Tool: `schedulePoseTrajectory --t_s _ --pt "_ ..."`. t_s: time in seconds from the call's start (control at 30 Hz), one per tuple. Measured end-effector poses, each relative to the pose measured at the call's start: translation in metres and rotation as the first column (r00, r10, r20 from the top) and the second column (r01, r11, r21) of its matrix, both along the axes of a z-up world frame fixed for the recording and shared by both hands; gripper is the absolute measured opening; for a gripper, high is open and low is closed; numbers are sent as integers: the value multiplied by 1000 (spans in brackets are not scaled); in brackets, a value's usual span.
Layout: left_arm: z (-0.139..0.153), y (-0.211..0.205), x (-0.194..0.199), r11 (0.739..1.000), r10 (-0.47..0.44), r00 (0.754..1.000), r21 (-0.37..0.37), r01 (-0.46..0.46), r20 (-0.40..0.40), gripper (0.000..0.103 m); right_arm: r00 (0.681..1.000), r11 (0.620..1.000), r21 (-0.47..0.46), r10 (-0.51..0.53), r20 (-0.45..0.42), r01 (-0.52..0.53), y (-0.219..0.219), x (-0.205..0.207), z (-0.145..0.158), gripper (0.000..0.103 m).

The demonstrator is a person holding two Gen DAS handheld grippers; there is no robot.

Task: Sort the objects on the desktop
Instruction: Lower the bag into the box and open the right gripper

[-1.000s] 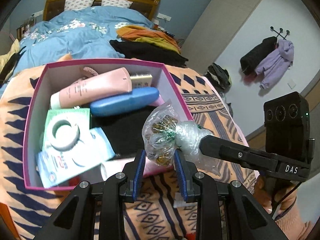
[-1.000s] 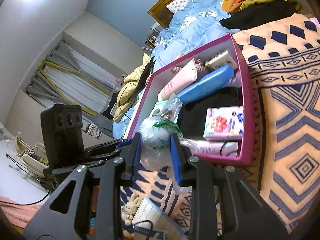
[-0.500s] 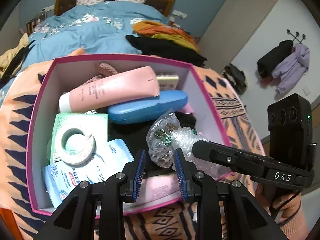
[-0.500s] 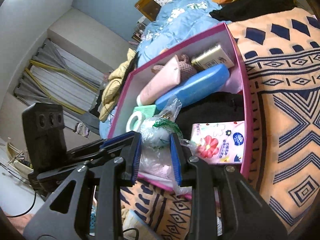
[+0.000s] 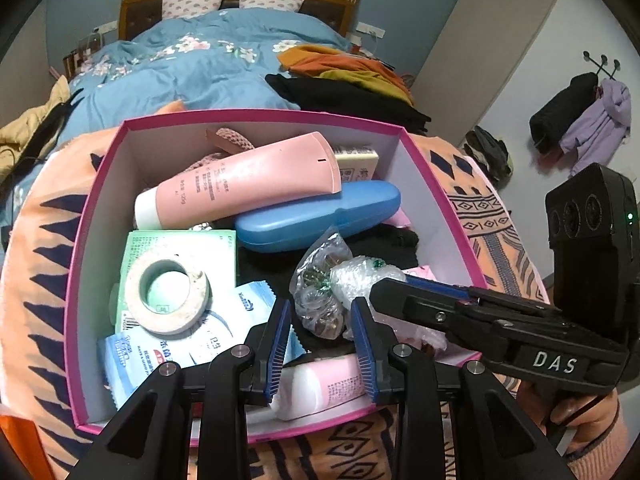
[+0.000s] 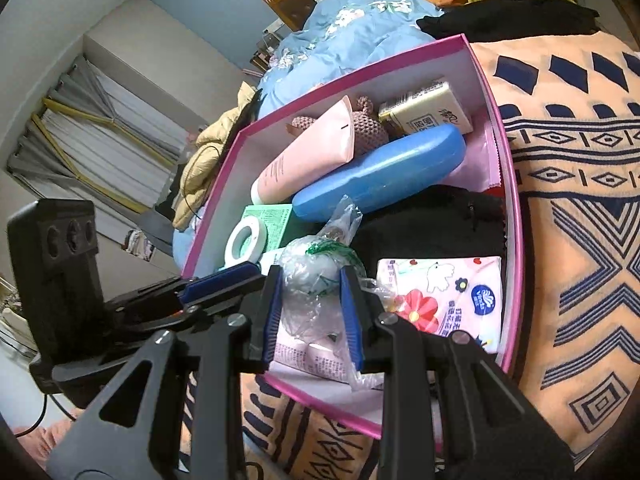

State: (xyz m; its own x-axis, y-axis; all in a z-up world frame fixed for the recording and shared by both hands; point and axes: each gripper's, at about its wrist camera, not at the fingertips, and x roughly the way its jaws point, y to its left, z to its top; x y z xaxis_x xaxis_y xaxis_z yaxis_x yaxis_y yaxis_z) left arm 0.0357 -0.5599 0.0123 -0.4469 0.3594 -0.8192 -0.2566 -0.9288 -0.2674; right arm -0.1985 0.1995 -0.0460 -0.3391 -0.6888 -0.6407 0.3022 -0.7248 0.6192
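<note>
A clear plastic bag (image 5: 320,300) of small metal bits, tied with green wire, hangs low over the front of a pink-rimmed box (image 5: 260,114). My left gripper (image 5: 321,312) is shut on the bag's lower end. From the right, my right gripper (image 5: 384,288) is clamped on its wrapped end. In the right wrist view the bag (image 6: 316,268) fills the gap of the right gripper (image 6: 311,280), with the left gripper (image 6: 256,270) touching its left side. The box (image 6: 360,60) holds a pink tube (image 5: 240,180), a blue case (image 5: 320,216), a tape roll (image 5: 166,296) and a black cloth (image 6: 432,224).
The box sits on an orange patterned blanket (image 6: 580,200). A flowered tissue pack (image 6: 440,296) lies in its near right corner. Behind it is a bed with a blue quilt (image 5: 192,68) and piled clothes (image 5: 352,80). Coats (image 5: 580,120) hang on the right wall.
Both grippers have carried the bag forward from the box's near edge to above its inside, and lower. The box contents have not moved.
</note>
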Motion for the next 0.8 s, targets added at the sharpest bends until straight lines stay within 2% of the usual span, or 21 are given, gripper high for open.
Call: schedulePoseTrajectory --t_s 0.2,0.33,0.53,0.67,0.8 --pt "2 -1 6 999 18 999 -31 -19 -34 45 999 994 107 9 -30 -6 -10 2 0 32" --pt "4 -5 9 999 40 998 -32 -42 -48 59 998 985 172 17 -56 -7 -15 4 -1 33" --pt "10 -7 18 996 61 994 -56 -66 -89 70 993 965 263 40 -110 -10 -23 12 1 40" --pt "16 -7 25 996 66 991 -59 -73 -112 77 990 958 285 44 -135 -4 -23 17 5 43" --pt "18 -7 28 996 69 991 -52 -75 -115 79 988 956 293 43 -149 3 -22 21 9 46"
